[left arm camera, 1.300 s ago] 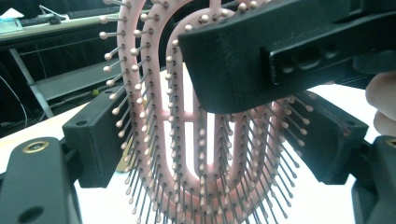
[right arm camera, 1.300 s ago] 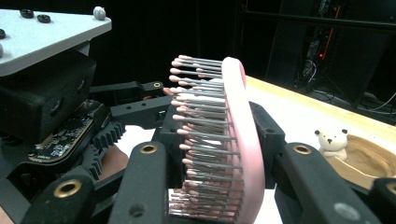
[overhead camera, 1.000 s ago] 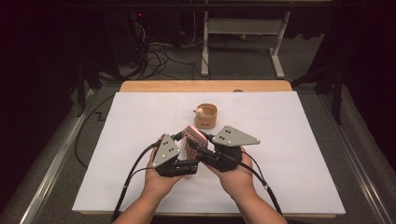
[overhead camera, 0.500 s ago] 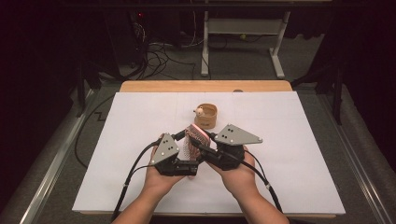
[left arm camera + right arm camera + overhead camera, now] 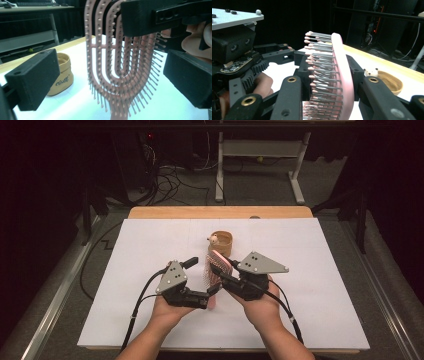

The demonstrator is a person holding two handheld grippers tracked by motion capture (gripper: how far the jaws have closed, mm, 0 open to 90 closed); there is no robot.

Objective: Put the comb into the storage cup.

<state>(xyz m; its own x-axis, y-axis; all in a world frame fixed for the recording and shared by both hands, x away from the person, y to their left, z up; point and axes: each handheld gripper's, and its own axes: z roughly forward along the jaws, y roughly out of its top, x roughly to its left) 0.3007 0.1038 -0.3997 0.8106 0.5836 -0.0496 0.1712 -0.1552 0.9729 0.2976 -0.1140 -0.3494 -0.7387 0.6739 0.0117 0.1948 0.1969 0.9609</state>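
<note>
A pink vented hairbrush stands on edge above the white sheet between both hands. My right gripper is shut on its head; in the right gripper view the pads clamp the brush from both sides, bristles to the left. My left gripper is open, and its jaws have just been opening. In the left gripper view the brush hangs between the two wide-apart black pads without touching them. A jaw of the right gripper crosses the brush's top there.
A small tan round container with a tiny pale figure on its rim sits just behind the brush. The white sheet covers a wooden table. Cables and a metal frame stand on the dark floor beyond.
The left gripper's jaws have spread apart and come off the brush. The brush stays in the right gripper, raised slightly more upright. Both hands have kept nearly still.
</note>
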